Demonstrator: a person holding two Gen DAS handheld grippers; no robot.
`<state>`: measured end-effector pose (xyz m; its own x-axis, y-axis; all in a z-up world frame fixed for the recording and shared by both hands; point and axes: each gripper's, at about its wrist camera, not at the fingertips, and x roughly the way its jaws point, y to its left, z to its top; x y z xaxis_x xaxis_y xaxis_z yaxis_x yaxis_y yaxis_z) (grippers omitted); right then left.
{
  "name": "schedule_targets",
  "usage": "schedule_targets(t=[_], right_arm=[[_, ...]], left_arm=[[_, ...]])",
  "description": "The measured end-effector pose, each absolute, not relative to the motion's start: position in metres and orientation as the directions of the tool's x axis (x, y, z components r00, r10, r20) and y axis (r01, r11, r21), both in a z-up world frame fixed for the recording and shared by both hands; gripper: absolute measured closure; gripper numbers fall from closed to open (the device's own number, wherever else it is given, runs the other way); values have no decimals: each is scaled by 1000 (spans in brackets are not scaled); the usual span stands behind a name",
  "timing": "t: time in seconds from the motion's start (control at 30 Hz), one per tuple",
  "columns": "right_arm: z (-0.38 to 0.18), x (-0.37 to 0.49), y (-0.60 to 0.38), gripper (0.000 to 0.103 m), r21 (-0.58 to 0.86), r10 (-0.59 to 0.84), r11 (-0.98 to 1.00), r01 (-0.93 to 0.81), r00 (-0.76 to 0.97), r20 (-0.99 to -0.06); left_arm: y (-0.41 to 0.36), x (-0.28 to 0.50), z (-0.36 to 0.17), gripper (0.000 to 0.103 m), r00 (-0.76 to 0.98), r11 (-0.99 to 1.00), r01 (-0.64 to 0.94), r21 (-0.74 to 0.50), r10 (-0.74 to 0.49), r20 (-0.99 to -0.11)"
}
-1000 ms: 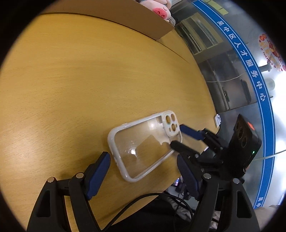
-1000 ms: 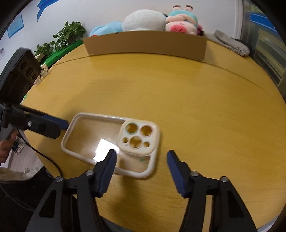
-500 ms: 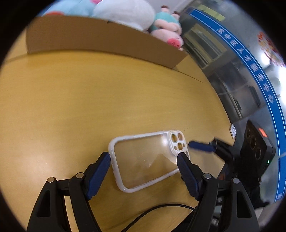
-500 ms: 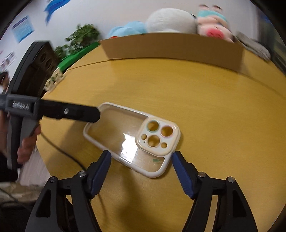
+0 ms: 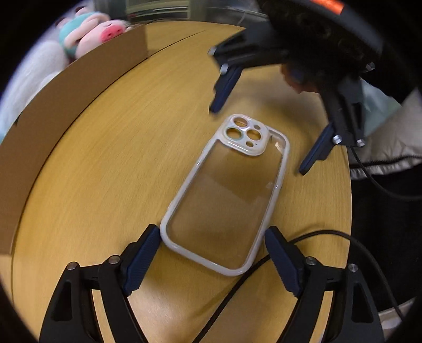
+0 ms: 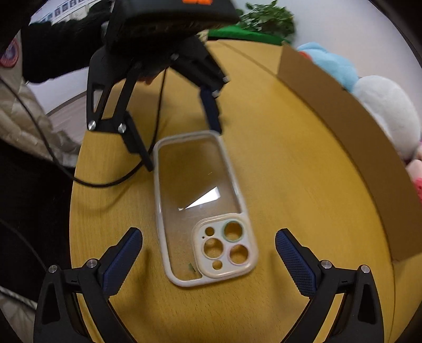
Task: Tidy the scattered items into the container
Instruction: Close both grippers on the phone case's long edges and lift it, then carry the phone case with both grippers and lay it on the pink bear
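Observation:
A clear phone case (image 5: 224, 195) with a white rim and a camera cut-out block lies flat on the round wooden table (image 5: 105, 184). My left gripper (image 5: 215, 250) is open, and its blue pads (image 5: 147, 250) flank the case's plain end. The right gripper (image 6: 207, 237) is open too, with its pads (image 6: 290, 248) on either side of the camera end of the case (image 6: 203, 205). Each gripper shows in the other's view: the right gripper (image 5: 261, 137) beyond the camera end, the left gripper (image 6: 182, 145) beyond the plain end. A cardboard box (image 5: 66, 105) stands along the table's far side.
Plush toys (image 6: 382, 105) fill the cardboard box (image 6: 356, 137), including a pink and teal one (image 5: 89, 34). A black cable (image 5: 237, 290) trails over the table edge near the left gripper. A person's padded jacket (image 5: 382, 153) is close to the table edge. A green plant (image 6: 266, 23) stands behind.
Both grippers have swung round to face each other across the case and moved in over its two ends. The case has stayed flat on the table.

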<state>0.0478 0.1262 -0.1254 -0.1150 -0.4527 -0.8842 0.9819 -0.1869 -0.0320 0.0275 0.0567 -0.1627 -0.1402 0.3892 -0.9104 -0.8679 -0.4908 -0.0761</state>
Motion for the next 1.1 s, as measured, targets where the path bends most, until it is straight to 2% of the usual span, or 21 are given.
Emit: schedule_targets(t=[0.07,0.13,0.33,0.47,0.77,0.9,1.1], right_arm=[[-134,46,124,6,-19,-437,-154,988,-85,-895],[-133,40,125,19,-11,-459,-156,988,-82,-885],[-130,29,124,20,-12,-476,-135,991,-75,-876],[-102,12,121,20,-65,-492,-107,992,-109,-864],[-30,-30,113,20,-203,-529,-44,978,-195,-826],[5,-58,110,20,-271,-542,-22,962,-240,-806],[58,-123,111,20,-377,-548,-19,926,-325,-771]], left_arm=[[56,30,-164,21,-148,-475,-878,-66,400,-904],[56,36,-166,22,-177,-449,-893,-20,392,-903],[55,36,-165,24,-185,-431,-902,-9,405,-895],[53,38,-152,25,-218,-427,-904,20,421,-881],[43,10,-62,27,-375,-382,-899,214,416,-828],[25,-22,-16,27,-454,-350,-878,325,397,-798],[3,-97,25,28,-524,-349,-845,405,389,-758]])
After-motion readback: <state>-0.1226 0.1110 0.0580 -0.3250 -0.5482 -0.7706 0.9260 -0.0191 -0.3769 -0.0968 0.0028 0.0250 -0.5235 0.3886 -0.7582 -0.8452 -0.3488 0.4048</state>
